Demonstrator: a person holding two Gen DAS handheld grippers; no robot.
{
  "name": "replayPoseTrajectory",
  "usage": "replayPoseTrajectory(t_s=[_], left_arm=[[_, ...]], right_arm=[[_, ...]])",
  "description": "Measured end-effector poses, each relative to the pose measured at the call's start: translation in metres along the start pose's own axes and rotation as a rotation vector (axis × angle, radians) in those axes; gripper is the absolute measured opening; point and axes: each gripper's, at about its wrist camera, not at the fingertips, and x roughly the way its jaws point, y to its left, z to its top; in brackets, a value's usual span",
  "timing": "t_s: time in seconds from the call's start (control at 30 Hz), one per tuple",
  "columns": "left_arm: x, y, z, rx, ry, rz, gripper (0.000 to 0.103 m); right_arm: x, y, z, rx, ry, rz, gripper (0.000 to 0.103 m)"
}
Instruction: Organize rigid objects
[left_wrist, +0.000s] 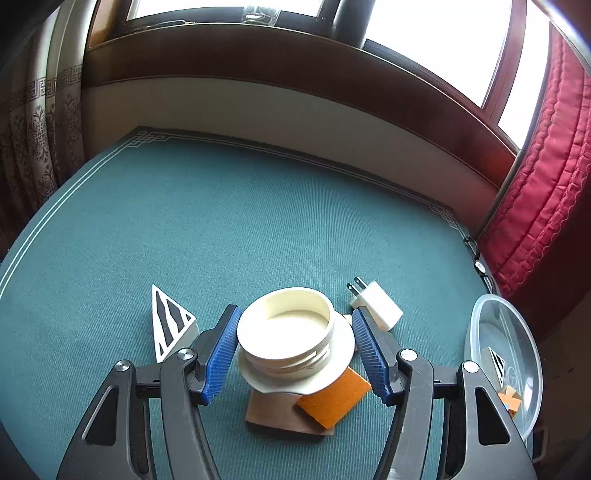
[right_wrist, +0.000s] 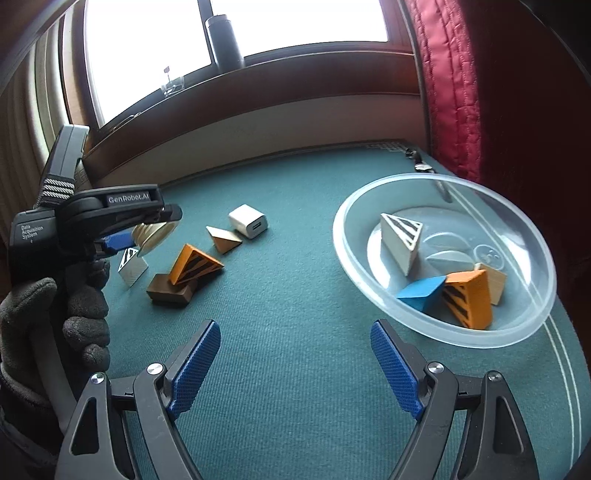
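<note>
The cream threaded lid (left_wrist: 286, 326) is sitting right between the blue pads (left_wrist: 221, 354) of the left gripper (left_wrist: 295, 350), tilted and apparently lifted off the green mat (left_wrist: 221, 221) — in the right wrist view it is seen hanging in the air at that gripper's tip. Whether the pads are actually pressing on its rim can't be told; the left pad looks touching, while a sliver of gap is seen at the right one. The jaws are spread about the lid's width, presumably so it can be carried over to the clear plastic bowl (right_wrist: 436, 334), where sorted pieces are being collected.

The right gripper (right_wrist: 295, 365) is held wide open over bare mat with nothing between its fingers, parked near the bowl — probably waiting its turn.

Counted up:
- In the bowl: one white striped wedge (right_wrist: 400, 240), one blue block (right_wrist: 421, 291), one orange striped wedge (right_wrist: 469, 299), one plain wooden block (right_wrist: 495, 280), plus a pale rounded piece that can't be identified.
- On the mat: one white USB charger (right_wrist: 247, 221), one orange striped wedge (right_wrist: 195, 266) leaning on one dark brown block (right_wrist: 170, 291), one plain wooden wedge (right_wrist: 223, 238), one white striped wedge (left_wrist: 170, 325).

So five loose pieces are left, not counting the lid.
</note>
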Motion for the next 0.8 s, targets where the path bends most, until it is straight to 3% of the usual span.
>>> replayPoseTrajectory(t_s=[0.27,0.8], left_arm=[[-0.032,0.017,0.001,0.014,-0.078,0.062,0.062],[-0.055,0.067,-0.007,-0.037,-0.141,0.205,0.062]], right_arm=[[0.031,0.016,0.011,0.059,0.122,0.119,0.086],[0.08,0.063,0.045,0.117,0.201,0.215,0.086]])
